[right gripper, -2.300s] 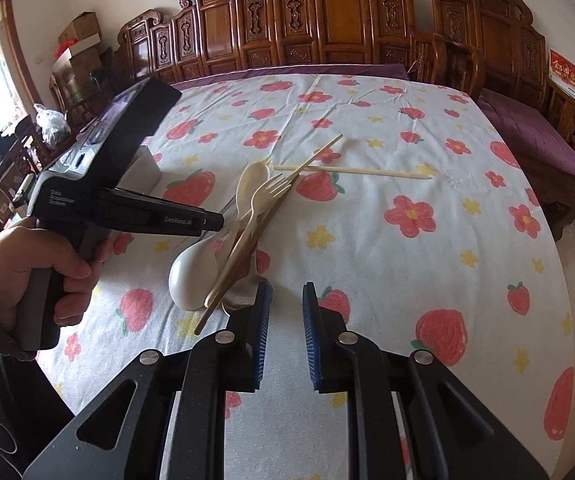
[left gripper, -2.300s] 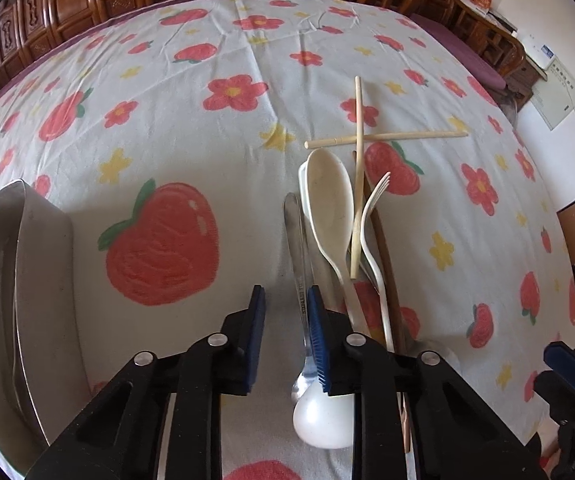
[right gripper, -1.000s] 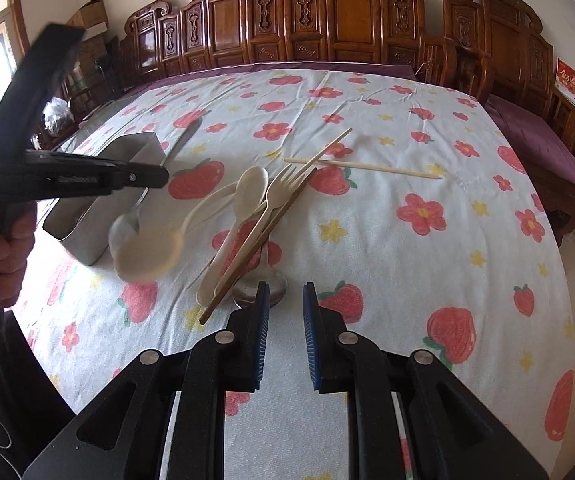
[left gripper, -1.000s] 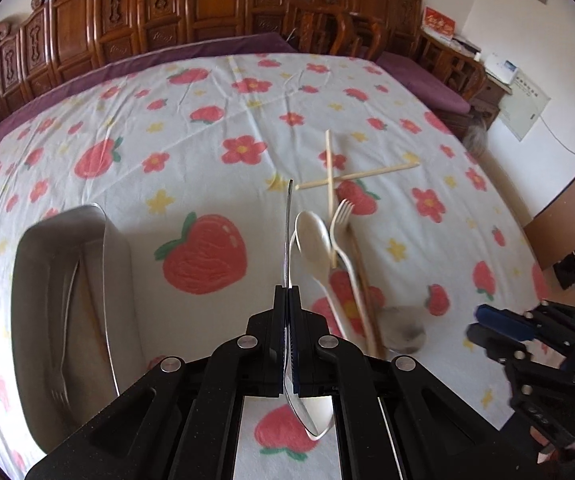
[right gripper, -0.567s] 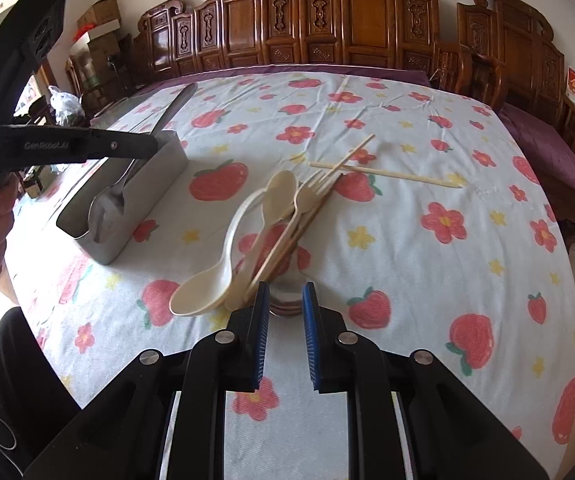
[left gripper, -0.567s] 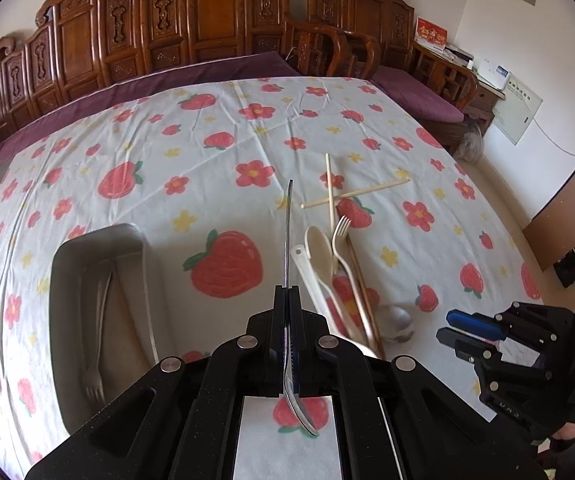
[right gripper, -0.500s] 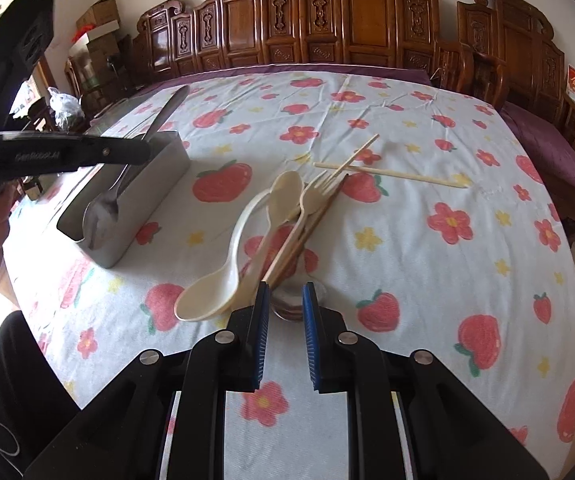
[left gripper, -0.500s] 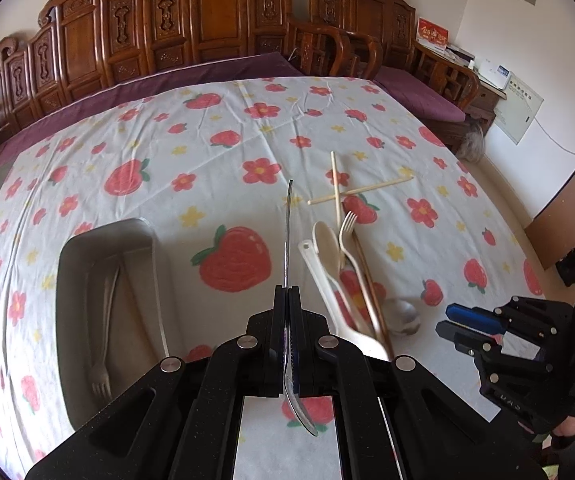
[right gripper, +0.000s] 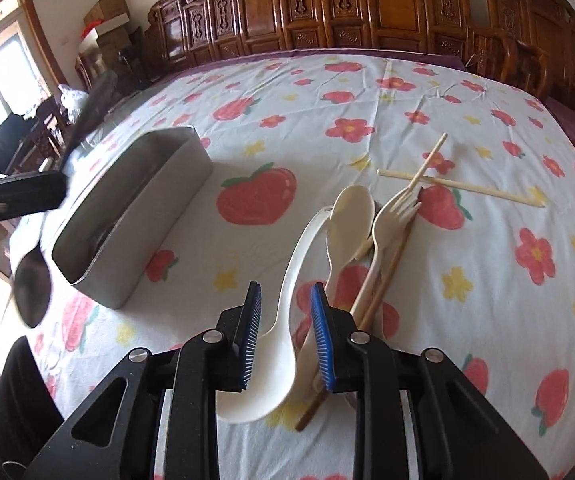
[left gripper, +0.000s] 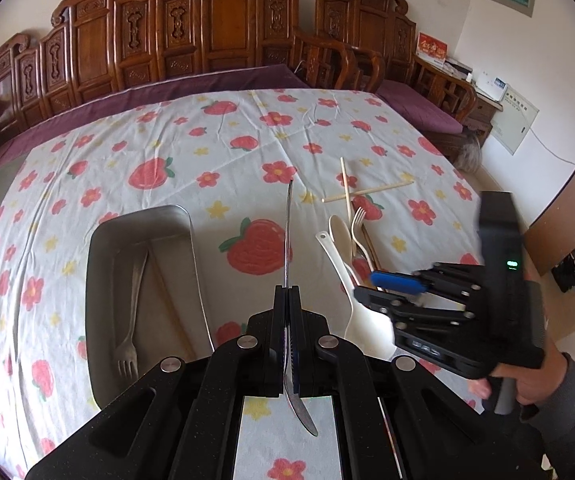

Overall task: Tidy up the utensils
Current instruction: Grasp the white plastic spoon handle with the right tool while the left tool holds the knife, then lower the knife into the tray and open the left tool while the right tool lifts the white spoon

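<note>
My left gripper (left gripper: 286, 292) is shut on a metal spoon (left gripper: 288, 232), handle pointing forward and bowl hanging under the jaws, to the right of the steel tray (left gripper: 99, 240). A metal fork (left gripper: 129, 344) lies in the tray. My right gripper (right gripper: 286, 312) hovers low over the utensil pile, its jaws opening. The white soup spoon (right gripper: 275, 356) lies between the blue pads, which do not press on it. Beside it lie a cream spoon (right gripper: 347, 216), a cream fork (right gripper: 391, 212) and a brown chopstick (right gripper: 391, 264).
Two pale chopsticks (right gripper: 459, 188) lie crossed beyond the pile on the strawberry-print cloth (right gripper: 367, 92). Carved wooden chairs (left gripper: 215, 40) line the far edge of the table. A person's hand and sleeve (left gripper: 547, 392) hold the right gripper at the near right.
My right gripper has moved forward and down onto the pile and its jaws have widened around the white soup spoon. My left gripper has lifted the metal spoon and carried it towards the tray.
</note>
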Demonstrator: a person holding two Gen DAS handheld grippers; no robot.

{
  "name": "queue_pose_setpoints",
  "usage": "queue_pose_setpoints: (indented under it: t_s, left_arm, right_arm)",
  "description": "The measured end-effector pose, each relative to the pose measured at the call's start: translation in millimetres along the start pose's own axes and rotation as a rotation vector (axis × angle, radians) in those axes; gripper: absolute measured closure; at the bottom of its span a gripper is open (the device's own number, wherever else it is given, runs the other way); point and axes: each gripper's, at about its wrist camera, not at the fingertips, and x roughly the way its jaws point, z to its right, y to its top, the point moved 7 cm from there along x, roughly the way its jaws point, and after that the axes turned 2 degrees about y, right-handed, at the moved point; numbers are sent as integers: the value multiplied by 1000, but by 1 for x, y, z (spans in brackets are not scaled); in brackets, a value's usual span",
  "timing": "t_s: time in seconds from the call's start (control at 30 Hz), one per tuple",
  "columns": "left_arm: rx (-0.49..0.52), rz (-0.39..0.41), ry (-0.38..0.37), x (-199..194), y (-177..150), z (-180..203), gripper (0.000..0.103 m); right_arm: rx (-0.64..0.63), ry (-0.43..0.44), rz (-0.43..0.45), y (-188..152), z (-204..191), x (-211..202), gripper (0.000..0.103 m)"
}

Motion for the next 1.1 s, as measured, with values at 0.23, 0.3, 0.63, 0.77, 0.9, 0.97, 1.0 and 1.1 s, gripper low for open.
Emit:
queue_pose_setpoints:
  t_s: [0.23,0.3,0.63,0.77,0.9,0.97,1.0,1.1]
  left_arm:
    - [13,20,-2,-12,-5,-2,102]
    - [14,19,1,-12,-7,-4,102]
    - [-10,-1,11,-6,-19,-19,102]
    - [-28,-2,20,-7,-20,-29,102]
    - [-45,4,37,-11,-19,-42,102]
    - [-53,7,48,-13,-18,-49,102]
    - [-58,7,53,-13,-18,-53,102]
    - [-71,6,69,-12,-16,-64,102]
  right_arm:
    - [-40,-38,-69,-2,-4,26,75]
    - [-45,-43,-84,-4,-5,31,75]
    - [-50,-38,-107,-9,-11,31,96]
    - [-61,-23,-77,-3,-21,12,99]
    - [-73,-16,-43,6,-30,-10,99]
    - [-77,-14,-32,10,-33,-19,99]
    - [-83,-13,-23,12,-37,-25,99]
    - [-93,-6,-3,17,-44,-36,99]
